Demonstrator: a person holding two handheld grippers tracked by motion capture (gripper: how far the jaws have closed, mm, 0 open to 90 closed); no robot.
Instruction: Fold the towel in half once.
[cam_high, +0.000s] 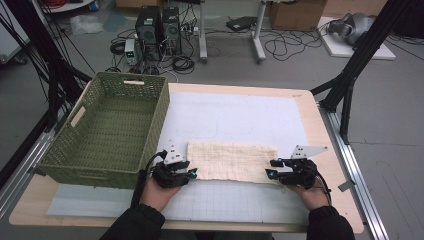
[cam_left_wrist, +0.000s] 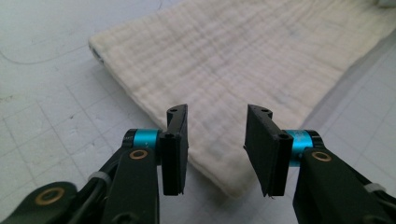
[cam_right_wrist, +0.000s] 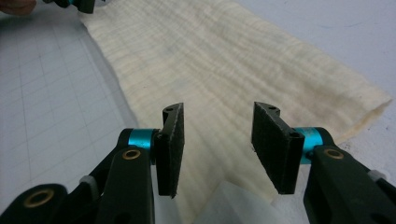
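Observation:
A cream folded cloth (cam_high: 232, 160) lies flat on the white grid mat (cam_high: 235, 120), long side running left to right. My left gripper (cam_high: 192, 173) sits at the cloth's near left corner, and my right gripper (cam_high: 271, 167) at its near right corner. In the left gripper view the jaws (cam_left_wrist: 217, 140) stand apart over the cloth's corner (cam_left_wrist: 243, 60), and the pads do not press on it. The right gripper view has the same look: jaws (cam_right_wrist: 217, 140) parted above the cloth's edge (cam_right_wrist: 224, 60), nothing pinched. The left gripper (cam_right_wrist: 77, 3) peeks in at that view's top left.
A green woven basket (cam_high: 160, 115) with nothing in it stands on the table's left side, close to my left hand. Bare mat stretches behind the cloth. Beyond the table's far edge are computer towers (cam_high: 159, 30) and cables on the floor.

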